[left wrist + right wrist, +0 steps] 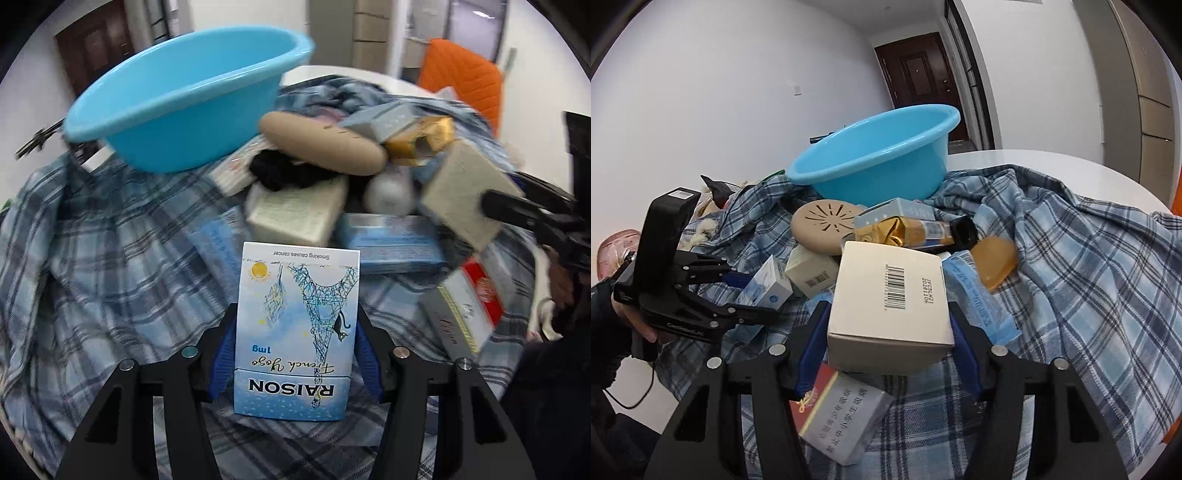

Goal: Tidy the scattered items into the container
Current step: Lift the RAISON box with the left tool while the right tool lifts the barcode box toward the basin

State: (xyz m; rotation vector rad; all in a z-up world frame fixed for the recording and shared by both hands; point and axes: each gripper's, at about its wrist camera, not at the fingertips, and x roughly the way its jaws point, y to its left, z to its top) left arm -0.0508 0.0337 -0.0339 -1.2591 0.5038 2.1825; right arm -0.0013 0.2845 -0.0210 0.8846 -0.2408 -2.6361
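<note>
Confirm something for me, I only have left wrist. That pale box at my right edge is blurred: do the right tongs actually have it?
Observer: Yes. In right wrist, the right tongs have a blue pad against each side of the pale box, jaws shut on it.
Operator: Any marking on it?
Observer: There is a barcode label with a printed code on its top face.
Operator: What's under it?
Observer: A red-and-grey pack lies on the plaid cloth just below; I cannot tell whether they touch.
Operator: Anything hidden behind the box from me?
Observer: An amber translucent piece lies on the cloth at its far right.
</note>
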